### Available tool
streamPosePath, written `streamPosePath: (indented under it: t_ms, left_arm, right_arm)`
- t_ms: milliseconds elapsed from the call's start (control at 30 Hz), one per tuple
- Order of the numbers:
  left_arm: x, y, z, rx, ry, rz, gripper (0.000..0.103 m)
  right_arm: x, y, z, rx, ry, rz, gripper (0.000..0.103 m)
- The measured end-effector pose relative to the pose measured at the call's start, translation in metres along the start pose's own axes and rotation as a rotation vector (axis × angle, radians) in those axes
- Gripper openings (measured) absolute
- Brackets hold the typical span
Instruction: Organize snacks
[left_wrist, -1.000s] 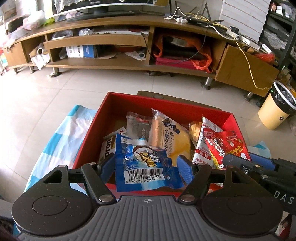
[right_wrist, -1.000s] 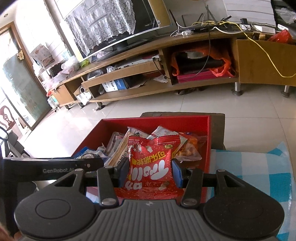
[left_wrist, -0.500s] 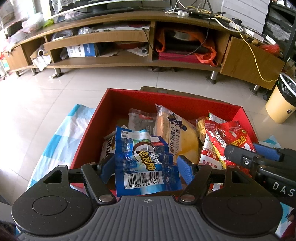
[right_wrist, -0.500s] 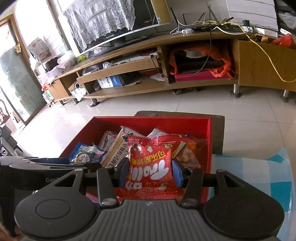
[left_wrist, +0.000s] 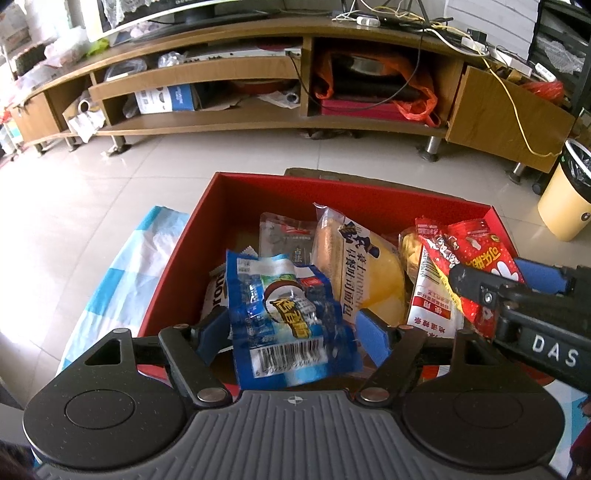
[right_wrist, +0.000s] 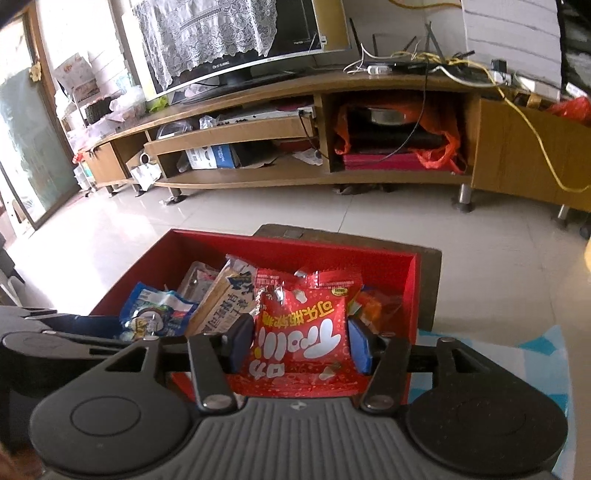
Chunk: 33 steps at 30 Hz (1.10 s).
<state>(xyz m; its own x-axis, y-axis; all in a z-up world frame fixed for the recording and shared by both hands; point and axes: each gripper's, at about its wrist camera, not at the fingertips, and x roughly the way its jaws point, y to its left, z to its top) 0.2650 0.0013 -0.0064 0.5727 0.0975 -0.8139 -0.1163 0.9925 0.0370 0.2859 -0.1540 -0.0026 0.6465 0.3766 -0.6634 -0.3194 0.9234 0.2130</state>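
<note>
A red box holds several snack packets, among them a yellow bread bag. My left gripper is shut on a blue snack packet and holds it over the near left part of the box. My right gripper is shut on a red snack packet and holds it over the near right part of the box. The right gripper also shows at the right of the left wrist view with the red packet. The blue packet shows in the right wrist view.
The box stands on a blue and white checked cloth. A wooden TV stand with a television runs along the far wall. A yellow bin stands at the right on the tiled floor.
Both grippers have moved forward over the red box with their packets still held. The box looks nearer in both views.
</note>
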Motion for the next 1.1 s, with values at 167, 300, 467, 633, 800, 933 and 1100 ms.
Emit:
streamPosePath:
  t_ms: [167, 300, 467, 633, 800, 933, 1100]
  left_arm:
    - [-0.008, -0.001, 0.001, 0.007, -0.024, 0.009, 0.086]
    - [-0.016, 0.003, 0.002, -0.007, -0.034, 0.001, 0.087]
    - [-0.029, 0.009, -0.001, -0.031, -0.044, -0.007, 0.087]
    - [-0.046, 0.015, -0.009, -0.039, -0.061, 0.002, 0.089]
    - [-0.057, 0.021, -0.019, -0.059, -0.061, -0.001, 0.09]
    - [-0.063, 0.02, -0.027, -0.062, -0.053, -0.013, 0.092]
    - [-0.073, 0.017, -0.039, -0.055, -0.061, -0.022, 0.096]
  right_arm:
    - [-0.003, -0.004, 0.005, 0.015, -0.012, 0.009, 0.057]
    - [-0.02, -0.003, 0.012, 0.028, -0.05, 0.031, 0.062]
    - [-0.043, 0.005, 0.013, 0.03, -0.081, 0.037, 0.065]
    - [-0.06, 0.011, 0.006, 0.02, -0.087, 0.015, 0.065]
    - [-0.066, 0.005, -0.005, 0.041, -0.054, -0.005, 0.066]
    - [-0.073, 0.006, -0.016, 0.039, -0.037, -0.015, 0.066]
    - [-0.09, 0.004, -0.031, 0.061, -0.031, -0.029, 0.066]
